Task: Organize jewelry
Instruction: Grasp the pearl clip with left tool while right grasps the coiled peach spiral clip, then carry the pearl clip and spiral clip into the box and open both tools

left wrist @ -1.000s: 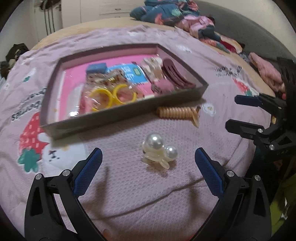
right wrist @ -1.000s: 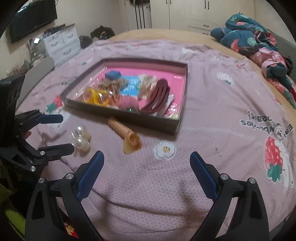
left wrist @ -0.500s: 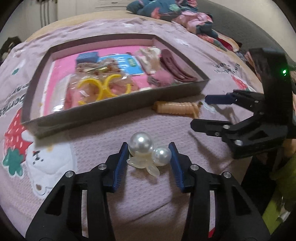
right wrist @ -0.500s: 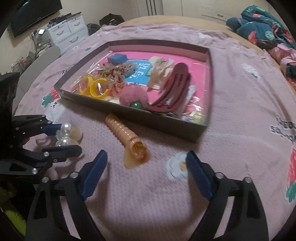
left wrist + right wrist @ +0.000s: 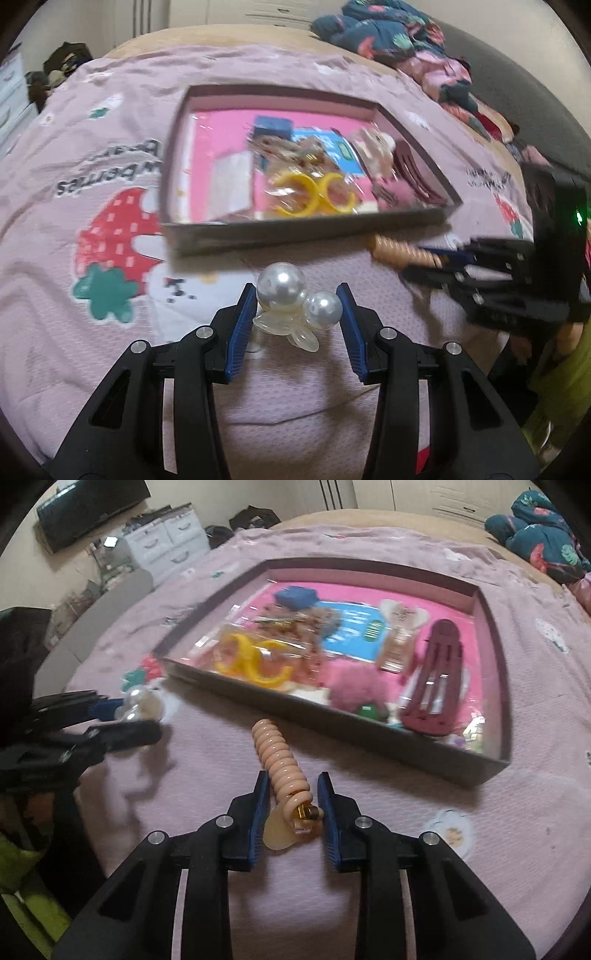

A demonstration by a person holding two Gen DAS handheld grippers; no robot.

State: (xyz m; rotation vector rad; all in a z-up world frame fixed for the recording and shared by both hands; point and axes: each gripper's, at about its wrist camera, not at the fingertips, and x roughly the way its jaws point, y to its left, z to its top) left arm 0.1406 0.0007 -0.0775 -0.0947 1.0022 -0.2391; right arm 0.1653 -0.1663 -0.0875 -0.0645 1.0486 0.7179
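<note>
While we work on the pink bedspread (image 5: 295,424), a shallow grey tray (image 5: 306,229) lies just ahead of both grippers, its near wall between us and its contents: yellow hoops (image 5: 314,195), a dark red comb (image 5: 436,686), a pink pompom (image 5: 356,690), a blue box (image 5: 295,596) and a beige clip (image 5: 400,631). Crumpled clothes (image 5: 388,40) sit far beyond it, and a white dresser (image 5: 166,539) stands off to the left of our right gripper.

Our left gripper (image 5: 297,319) grips the pearl clip (image 5: 295,304) between its blue pads (image 5: 242,325), the two pearls poking out ahead of the tips. Our right gripper (image 5: 293,814) has its pads either side of the gold end of the spiral tie (image 5: 282,764); the jaws stand narrow, but we cannot tell whether they actually pinch it. The rest of the coil runs forward toward the tray wall, stopping just short of it.

Compared with half a second ago, our right gripper has closed in from wide open and moved up onto the tie, and the left keeps its hold on the clip with the tray now farther to its right.
</note>
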